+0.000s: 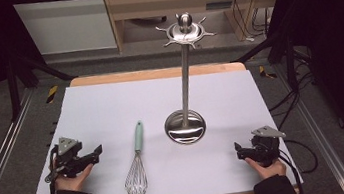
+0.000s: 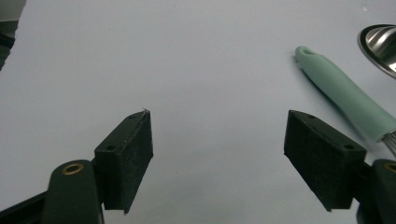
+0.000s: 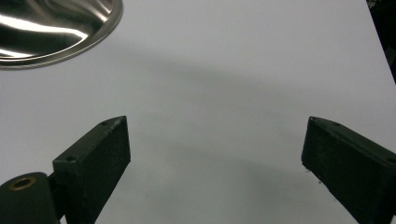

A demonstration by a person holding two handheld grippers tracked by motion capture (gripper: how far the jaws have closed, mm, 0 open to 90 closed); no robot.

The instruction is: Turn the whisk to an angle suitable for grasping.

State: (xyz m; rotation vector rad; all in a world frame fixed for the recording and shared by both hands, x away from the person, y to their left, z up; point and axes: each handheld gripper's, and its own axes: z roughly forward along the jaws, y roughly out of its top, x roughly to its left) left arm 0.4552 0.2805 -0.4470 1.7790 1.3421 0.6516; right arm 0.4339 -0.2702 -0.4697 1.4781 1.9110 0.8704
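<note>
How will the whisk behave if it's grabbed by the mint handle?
The whisk likely feels light: thin wire loops, slim handle. The smooth rounded handle may slip or twist between flat pads. Lying flat on the table, it could roll if nudged sideways, and the wire head probably flexes.

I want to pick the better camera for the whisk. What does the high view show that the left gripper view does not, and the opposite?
High view alone: the whole whisk with its wire head, the full utensil stand with its hooked top, the right gripper, both hands and the table's wooden edge.

Left gripper view alone: a close look at the left gripper, whose pads stand wide apart with nothing between them.

Both share: the whisk's mint green handle, the stand's steel base and the white mat.
</note>
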